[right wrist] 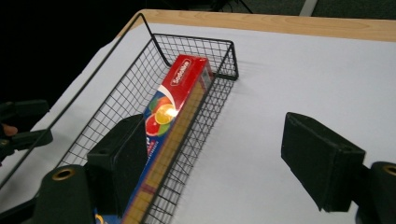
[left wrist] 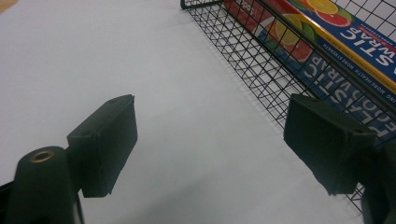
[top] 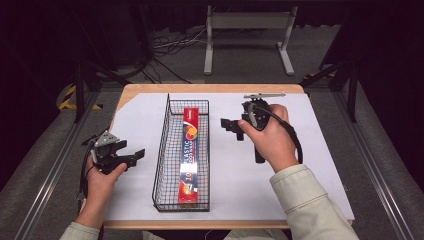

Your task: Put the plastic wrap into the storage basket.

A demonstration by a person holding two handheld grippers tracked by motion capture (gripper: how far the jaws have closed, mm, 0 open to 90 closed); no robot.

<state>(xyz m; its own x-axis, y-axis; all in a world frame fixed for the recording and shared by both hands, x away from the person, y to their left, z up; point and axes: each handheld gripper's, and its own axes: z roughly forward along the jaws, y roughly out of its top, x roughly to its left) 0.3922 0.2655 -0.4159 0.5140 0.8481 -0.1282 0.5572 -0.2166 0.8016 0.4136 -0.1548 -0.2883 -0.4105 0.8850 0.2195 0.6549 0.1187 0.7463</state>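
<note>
A long red and blue box of plastic food wrap (top: 190, 155) lies lengthwise in a black wire basket (top: 161, 150) in the middle of the table. My left gripper (top: 136, 156) rests open left of the basket, its jaws pointing at the basket's side. In the left gripper view the gripper (left wrist: 210, 144) has only white table between its pads, with the basket (left wrist: 252, 70) and box (left wrist: 327, 42) just beyond. My right gripper (top: 229, 126) hovers open right of the basket. In the right gripper view the gripper (right wrist: 224, 163) faces the basket (right wrist: 116, 107) and box (right wrist: 175, 107).
A white sheet (top: 310, 150) covers most of the wooden table (top: 200, 89). A grey metal frame (top: 247, 35) stands on the floor behind the table. Cables (top: 165, 50) lie on the floor at the back left.
</note>
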